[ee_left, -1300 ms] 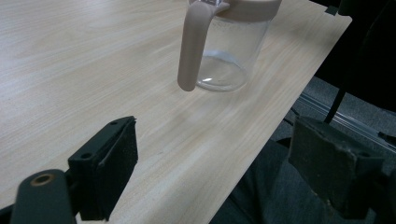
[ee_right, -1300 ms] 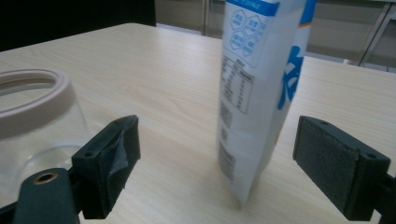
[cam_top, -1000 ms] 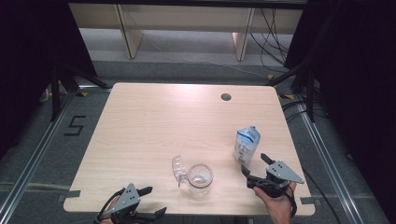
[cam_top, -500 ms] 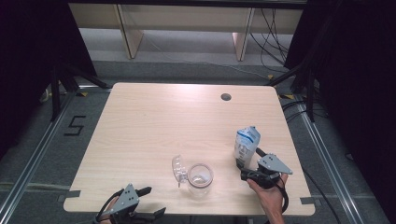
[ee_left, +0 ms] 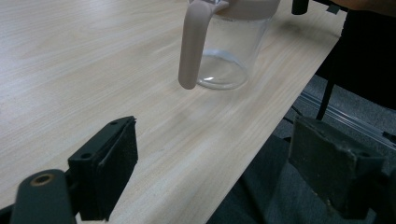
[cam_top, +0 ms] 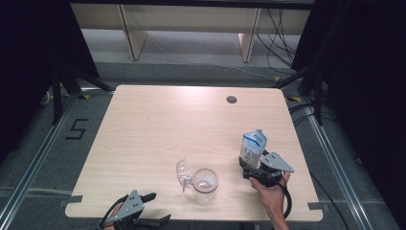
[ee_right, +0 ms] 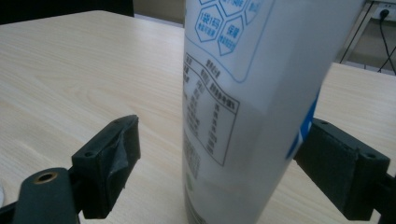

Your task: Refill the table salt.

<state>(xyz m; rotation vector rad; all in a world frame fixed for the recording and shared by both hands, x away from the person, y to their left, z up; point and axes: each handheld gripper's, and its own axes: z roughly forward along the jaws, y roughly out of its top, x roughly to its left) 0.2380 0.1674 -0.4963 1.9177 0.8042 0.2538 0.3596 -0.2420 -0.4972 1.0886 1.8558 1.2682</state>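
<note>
Right gripper (cam_top: 249, 168) has moved forward around the upright pouch (cam_top: 252, 144) on the counter (cam_top: 158, 124), jaws open and not yet clamped, so grasping remains, while left gripper (cam_top: 154, 209) waits open near the jug (cam_top: 205, 181).

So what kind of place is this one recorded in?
Probably a lab recording bay rather than a home: a bare wooden table between black curtains, loose cables on grey floor, and a taped number five.

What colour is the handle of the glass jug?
The handle is pale beige-pink, seen best in the left gripper view.
</note>
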